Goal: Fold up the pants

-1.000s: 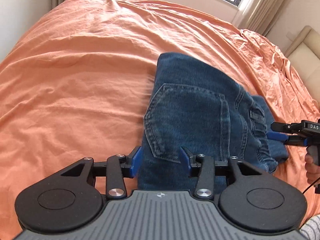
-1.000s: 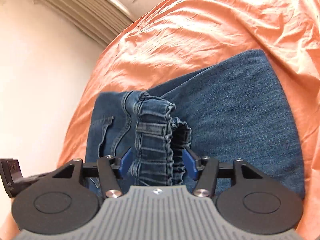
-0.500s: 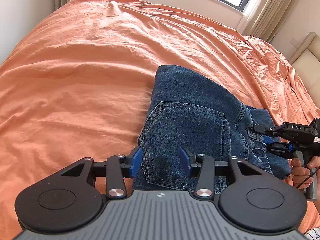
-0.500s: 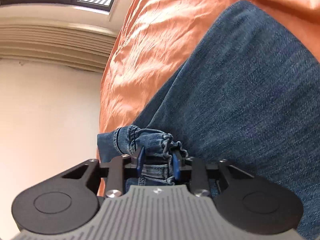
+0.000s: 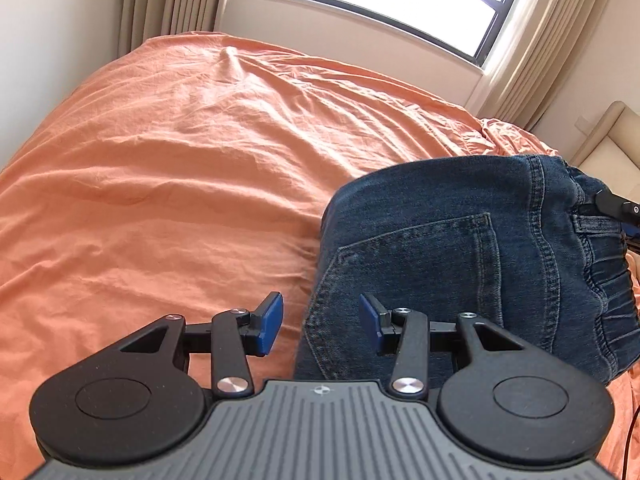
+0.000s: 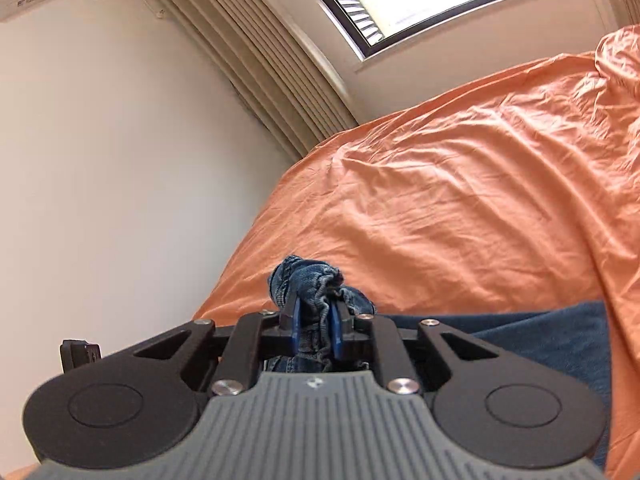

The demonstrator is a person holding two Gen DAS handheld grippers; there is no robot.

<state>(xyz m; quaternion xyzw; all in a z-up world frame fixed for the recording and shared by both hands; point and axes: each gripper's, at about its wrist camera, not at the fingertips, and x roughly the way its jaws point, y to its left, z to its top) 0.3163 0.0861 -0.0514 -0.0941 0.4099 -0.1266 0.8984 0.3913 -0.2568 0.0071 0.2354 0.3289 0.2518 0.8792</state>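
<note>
On the bed (image 5: 168, 184), the jeans (image 5: 440, 248) lie part-folded. Right gripper (image 6: 316, 326) pinches the waistband (image 6: 316, 280), lifting it; left gripper (image 5: 320, 322) is spread, straddling the jeans' edge. Next, probably, the left must clamp that edge to carry the fold.

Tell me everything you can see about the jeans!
The jeans are dark blue denim with lighter stitching. A back pocket faces up, and the gathered waistband with a belt loop sits on the right side. They look folded into a thick bundle lying on the orange bedsheet. The right claw is shut on a bunched bit of waistband, lifting it. The left claw is open at the near left edge, one blue finger over the denim, gripping nothing.
</note>
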